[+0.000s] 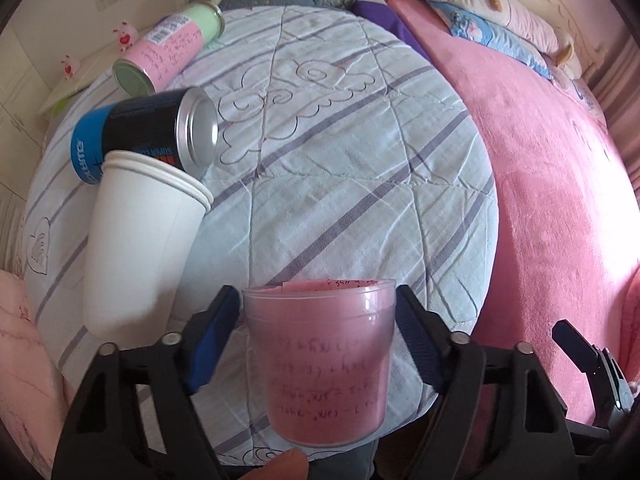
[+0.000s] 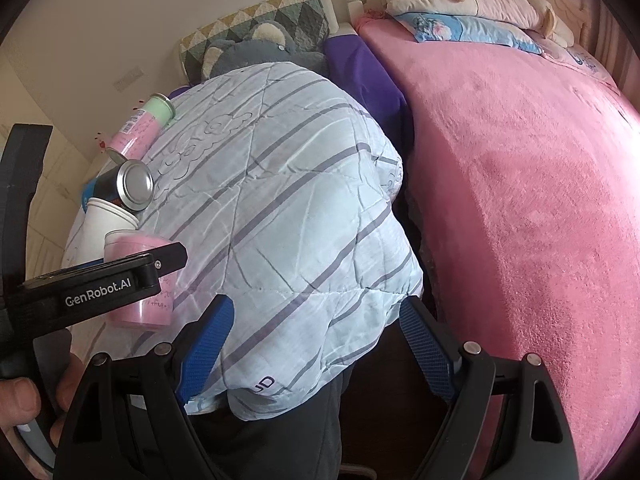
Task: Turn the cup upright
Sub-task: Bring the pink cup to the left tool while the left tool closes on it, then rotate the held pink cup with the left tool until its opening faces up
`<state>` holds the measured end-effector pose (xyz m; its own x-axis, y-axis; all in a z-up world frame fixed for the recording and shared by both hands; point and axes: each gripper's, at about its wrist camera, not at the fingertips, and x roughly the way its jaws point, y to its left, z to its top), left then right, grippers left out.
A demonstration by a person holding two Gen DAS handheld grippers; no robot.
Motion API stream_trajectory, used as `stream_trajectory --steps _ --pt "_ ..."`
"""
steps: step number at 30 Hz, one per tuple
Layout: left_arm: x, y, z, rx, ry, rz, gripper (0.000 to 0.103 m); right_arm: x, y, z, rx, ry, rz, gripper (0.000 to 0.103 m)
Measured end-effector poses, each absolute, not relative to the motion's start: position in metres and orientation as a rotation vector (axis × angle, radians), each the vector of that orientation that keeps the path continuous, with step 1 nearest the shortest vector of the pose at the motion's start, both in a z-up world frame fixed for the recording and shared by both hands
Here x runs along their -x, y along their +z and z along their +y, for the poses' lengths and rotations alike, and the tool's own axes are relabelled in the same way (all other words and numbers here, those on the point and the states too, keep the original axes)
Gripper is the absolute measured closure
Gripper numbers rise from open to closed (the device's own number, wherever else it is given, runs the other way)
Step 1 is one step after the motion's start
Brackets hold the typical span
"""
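A translucent pink plastic cup (image 1: 322,364) with handwriting on it stands mouth up between the blue pads of my left gripper (image 1: 318,320). The pads press on both its sides and hold it over the near edge of the striped quilt (image 1: 340,152). In the right wrist view the same cup (image 2: 138,276) shows at the left, clamped in the left gripper (image 2: 120,276). My right gripper (image 2: 316,344) is open and empty, over the quilt's (image 2: 280,220) near right corner.
A white paper cup (image 1: 140,248) lies on its side left of the held cup. Behind it lie a black and blue can (image 1: 152,132) and a pink and green can (image 1: 168,48). A pink blanket (image 1: 540,180) covers the bed to the right, with pillows and plush toys at the head.
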<state>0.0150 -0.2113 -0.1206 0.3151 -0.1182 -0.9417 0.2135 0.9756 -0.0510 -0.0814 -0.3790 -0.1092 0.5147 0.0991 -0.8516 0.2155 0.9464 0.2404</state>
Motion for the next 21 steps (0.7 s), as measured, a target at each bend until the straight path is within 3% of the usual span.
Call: stream_trajectory --steps 1,14,21 --pt "-0.015 -0.123 -0.211 -0.082 -0.222 1.239 0.037 0.081 -0.11 -0.379 -0.336 -0.073 1.034 0.017" --pt "-0.025 -0.091 -0.219 -0.1 -0.312 1.091 0.039 0.076 -0.111 -0.377 -0.354 -0.077 1.04 0.017" --pt "-0.074 -0.053 -0.232 -0.091 -0.288 0.836 0.039 0.06 -0.107 -0.377 -0.36 -0.091 1.031 0.017"
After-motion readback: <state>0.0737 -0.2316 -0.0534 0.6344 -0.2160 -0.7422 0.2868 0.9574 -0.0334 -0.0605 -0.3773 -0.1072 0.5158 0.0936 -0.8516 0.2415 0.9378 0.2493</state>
